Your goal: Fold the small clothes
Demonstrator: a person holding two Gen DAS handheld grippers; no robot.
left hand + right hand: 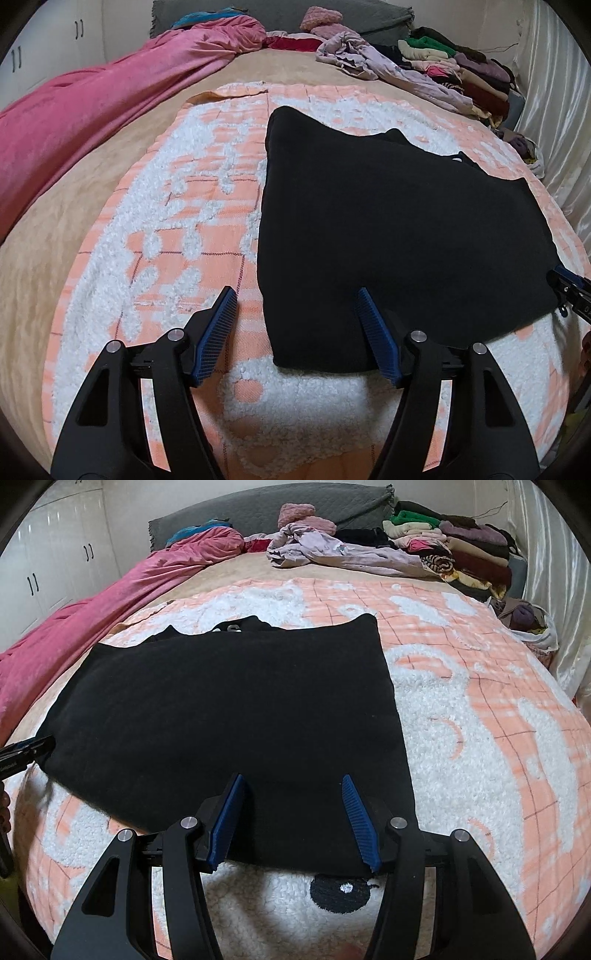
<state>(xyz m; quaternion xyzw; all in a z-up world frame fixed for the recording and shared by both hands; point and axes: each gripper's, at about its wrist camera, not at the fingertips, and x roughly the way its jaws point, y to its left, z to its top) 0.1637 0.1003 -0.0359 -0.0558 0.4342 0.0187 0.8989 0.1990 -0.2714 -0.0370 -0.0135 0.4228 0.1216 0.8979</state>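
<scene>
Two grippers, both spread wide, and neither is pinching anything. Your left gripper (297, 293) hovers over the near-left corner of the black garment (388, 229), one blue pad over the peach-and-white fleece blanket (177, 236), the other over the cloth. Your right gripper (293, 781) sits above the garment's near edge, both pads over black fabric (229, 709). The garment lies flat in the middle of the blanket on the bed. At the far end, a pink duvet (110, 594), a crumpled lilac garment (332, 552) and a stack of folded clothes (469, 550).
</scene>
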